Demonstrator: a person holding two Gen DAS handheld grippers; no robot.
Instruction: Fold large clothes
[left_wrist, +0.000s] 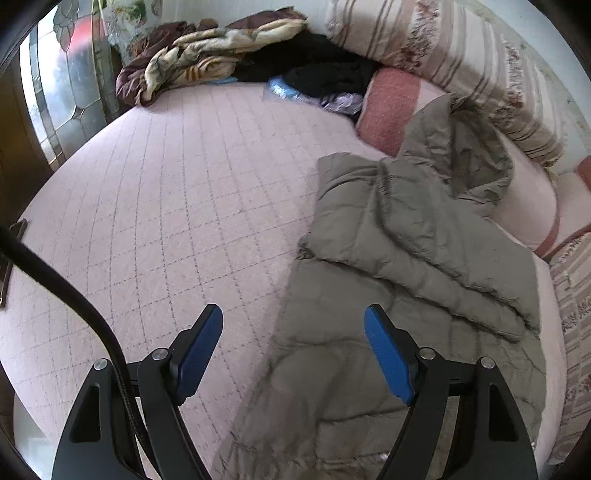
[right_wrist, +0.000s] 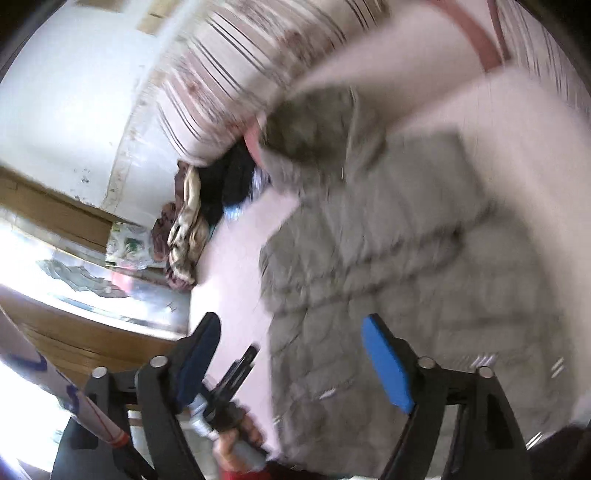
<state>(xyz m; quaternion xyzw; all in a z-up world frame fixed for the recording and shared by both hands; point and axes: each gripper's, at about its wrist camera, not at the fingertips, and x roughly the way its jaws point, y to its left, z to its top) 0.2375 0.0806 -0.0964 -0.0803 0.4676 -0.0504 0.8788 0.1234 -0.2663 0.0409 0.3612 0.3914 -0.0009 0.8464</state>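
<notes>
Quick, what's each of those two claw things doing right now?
Left gripper: open, holding nothing, above the jacket.
Right gripper: open, holding nothing.

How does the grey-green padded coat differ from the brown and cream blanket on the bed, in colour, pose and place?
The padded coat is one plain grey-green with quilted seams; the blanket is patterned brown and cream. The coat lies spread lengthwise with one part folded across it; the blanket sits in a crumpled heap. The coat lies close under the open left gripper; the blanket is at the far edge by the window. Both rest on the pink bed cover.
</notes>
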